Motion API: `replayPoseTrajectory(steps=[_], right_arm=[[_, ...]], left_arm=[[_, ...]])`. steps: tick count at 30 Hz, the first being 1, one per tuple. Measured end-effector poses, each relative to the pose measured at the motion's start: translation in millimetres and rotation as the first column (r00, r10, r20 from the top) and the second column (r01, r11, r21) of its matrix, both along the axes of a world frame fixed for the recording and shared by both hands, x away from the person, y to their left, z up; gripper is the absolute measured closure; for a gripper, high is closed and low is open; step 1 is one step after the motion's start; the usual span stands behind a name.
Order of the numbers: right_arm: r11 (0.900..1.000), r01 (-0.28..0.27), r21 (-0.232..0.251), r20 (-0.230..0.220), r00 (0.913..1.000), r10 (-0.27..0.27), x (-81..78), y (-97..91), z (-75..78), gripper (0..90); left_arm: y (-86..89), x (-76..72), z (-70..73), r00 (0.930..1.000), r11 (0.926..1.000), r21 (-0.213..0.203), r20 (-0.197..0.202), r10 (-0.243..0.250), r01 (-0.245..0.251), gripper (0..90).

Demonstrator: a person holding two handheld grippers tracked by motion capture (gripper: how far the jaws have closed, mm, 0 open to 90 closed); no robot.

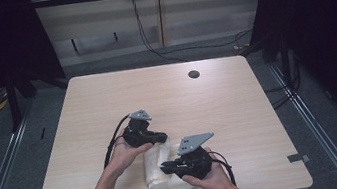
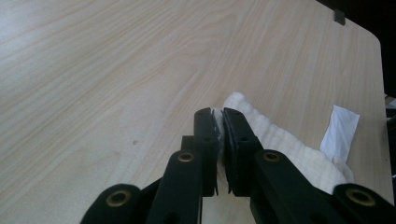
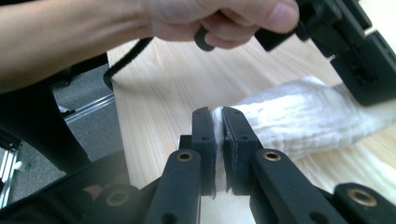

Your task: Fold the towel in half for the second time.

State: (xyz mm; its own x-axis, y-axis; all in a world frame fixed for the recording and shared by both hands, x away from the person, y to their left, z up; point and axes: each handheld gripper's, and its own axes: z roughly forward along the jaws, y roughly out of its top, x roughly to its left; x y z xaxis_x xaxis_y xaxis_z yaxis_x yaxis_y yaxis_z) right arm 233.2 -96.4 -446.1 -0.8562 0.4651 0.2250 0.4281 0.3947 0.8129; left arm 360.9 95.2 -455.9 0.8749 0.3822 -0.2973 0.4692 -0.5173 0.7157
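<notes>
The white towel (image 1: 160,169) lay bunched near the front edge of the table (image 1: 208,103), with the left tongs (image 2: 218,122) and the right tongs (image 3: 218,122) each clamped on an end, seemingly to lift or spread it.

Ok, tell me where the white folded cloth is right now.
In the high view, the white folded cloth lies near the front edge of the light wooden table, between the left gripper and right gripper, both pinching it.

Light wood-grain surface (image 1: 107,103) bears a round cable hole (image 1: 194,74) near its far edge. Tape tabs (image 1: 298,158) mark near corners. Black cables (image 1: 148,42) trail across the floor beyond.
</notes>
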Motion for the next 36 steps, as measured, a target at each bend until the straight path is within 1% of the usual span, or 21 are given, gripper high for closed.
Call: replayPoseTrajectory(steps=[3, 6, 7, 8, 9, 10, 13, 15, 16, 21, 22, 23, 24, 25, 27, 29, 30, 31, 34, 35, 36], right_arm=[[0.9999, 0.010, 0.002, -0.007, 0.9999, -0.010, -0.8, -5.8, -2.5, 83.9], [0.9997, 0.023, -0.009, -0.014, 0.9996, -0.023, -2.3, -13.3, -5.3, 83.9], [0.9997, 0.023, -0.009, -0.014, 0.9996, -0.023, -2.3, -13.3, -5.3, 83.9], [0.9996, 0.023, -0.014, -0.020, 0.9995, -0.024, -3.3, -14.9, -6.8, 83.8], [0.9994, 0.023, -0.024, -0.025, 0.9994, -0.024, -4.7, -16.0, -8.6, 83.8], [0.9989, 0.017, -0.043, -0.027, 0.9995, -0.018, -7.9, -18.9, -12.3, 83.7], [0.9985, 0.024, -0.050, -0.040, 0.9988, -0.026, -9.5, -24.0, -16.1, 83.5], [0.9979, 0.025, -0.059, -0.043, 0.9987, -0.027, -10.0, -25.6, -17.4, 83.5], [0.9970, 0.037, -0.067, -0.052, 0.9978, -0.041, -11.6, -29.3, -21.0, 83.3], [0.9950, 0.045, -0.089, -0.053, 0.9973, -0.050, -15.4, -33.5, -27.1, 82.6], [0.9938, 0.051, -0.099, -0.051, 0.9971, -0.056, -16.3, -34.7, -28.4, 82.1], [0.9925, 0.052, -0.111, -0.059, 0.9965, -0.059, -17.6, -36.9, -32.1, 81.1], [0.9909, 0.051, -0.125, -0.059, 0.9965, -0.059, -18.6, -37.7, -34.0, 81.2], [0.9909, 0.051, -0.125, -0.059, 0.9965, -0.059, -18.6, -37.7, -34.0, 81.2], [0.9875, 0.051, -0.149, -0.053, 0.9968, -0.060, -20.0, -40.4, -37.3, 81.1], [0.9877, 0.054, -0.147, -0.058, 0.9963, -0.063, -19.6, -41.6, -38.0, 80.6], [0.9871, 0.055, -0.151, -0.065, 0.9958, -0.065, -19.2, -43.3, -39.6, 75.8], [0.9871, 0.055, -0.151, -0.065, 0.9958, -0.065, -19.2, -43.3, -39.6, 75.8], [0.9871, 0.060, -0.148, -0.075, 0.9945, -0.072, -18.6, -45.5, -42.3, 67.5], [0.9860, 0.070, -0.151, -0.071, 0.9941, -0.081, -18.7, -46.4, -42.1, 62.3], [0.9860, 0.085, -0.143, -0.074, 0.9926, -0.096, -17.8, -48.7, -41.0, 57.7]], left_arm=[[-3.0, 0.9, -0.8, 1.0000, 1.0000, -0.001, -0.010, 0.000, 0.000, 84.9], [-6.8, 1.3, -5.5, 0.9996, 1.0000, 0.001, -0.028, 0.001, -0.001, 84.8], [-8.5, 1.1, -8.7, 0.9992, 0.9998, -0.020, -0.039, 0.003, -0.003, 84.8], [-10.1, 0.5, -9.8, 0.9995, 1.0000, -0.007, -0.032, -0.002, 0.002, 84.8], [-12.6, -0.7, -11.5, 0.9992, 0.9999, -0.009, -0.041, -0.007, 0.007, 84.8], [-17.1, -2.4, -11.7, 0.9989, 0.9996, 0.002, -0.039, -0.027, 0.027, 84.8], [-21.4, -2.6, -11.7, 0.9986, 0.9995, -0.012, -0.043, -0.030, 0.030, 84.8], [-23.2, -2.7, -11.6, 0.9985, 0.9994, -0.011, -0.044, -0.034, 0.033, 84.8], [-27.0, -3.2, -11.6, 0.9983, 0.9990, -0.007, -0.040, -0.043, 0.043, 84.7], [-34.2, -4.1, -14.0, 0.9967, 0.9978, -0.001, -0.047, -0.066, 0.066, 84.7], [-36.2, -4.2, -15.3, 0.9964, 0.9977, -0.001, -0.049, -0.068, 0.068, 84.6], [-38.3, -4.4, -16.3, 0.9967, 0.9976, 0.014, -0.045, -0.067, 0.068, 84.3], [-40.9, -4.6, -18.3, 0.9962, 0.9977, 0.006, -0.056, -0.067, 0.068, 84.2], [-42.5, -4.1, -19.3, 0.9950, 0.9966, 0.012, -0.059, -0.081, 0.082, 84.2], [-46.8, -5.2, -21.9, 0.9950, 0.9967, 0.015, -0.061, -0.079, 0.080, 83.9], [-50.5, -4.8, -24.2, 0.9942, 0.9963, 0.017, -0.069, -0.083, 0.084, 84.0], [-51.6, -4.9, -24.0, 0.9942, 0.9964, 0.025, -0.072, -0.079, 0.081, 83.9], [-52.4, -3.5, -25.0, 0.9925, 0.9956, 0.010, -0.080, -0.092, 0.093, 83.9], [-55.8, -2.4, -26.3, 0.9908, 0.9957, -0.018, -0.099, -0.092, 0.091, 81.5], [-56.8, -2.7, -25.8, 0.9911, 0.9954, -0.010, -0.093, -0.096, 0.096, 80.6], [-57.8, -3.0, -26.0, 0.9906, 0.9951, -0.020, -0.095, -0.098, 0.097, 79.0]])
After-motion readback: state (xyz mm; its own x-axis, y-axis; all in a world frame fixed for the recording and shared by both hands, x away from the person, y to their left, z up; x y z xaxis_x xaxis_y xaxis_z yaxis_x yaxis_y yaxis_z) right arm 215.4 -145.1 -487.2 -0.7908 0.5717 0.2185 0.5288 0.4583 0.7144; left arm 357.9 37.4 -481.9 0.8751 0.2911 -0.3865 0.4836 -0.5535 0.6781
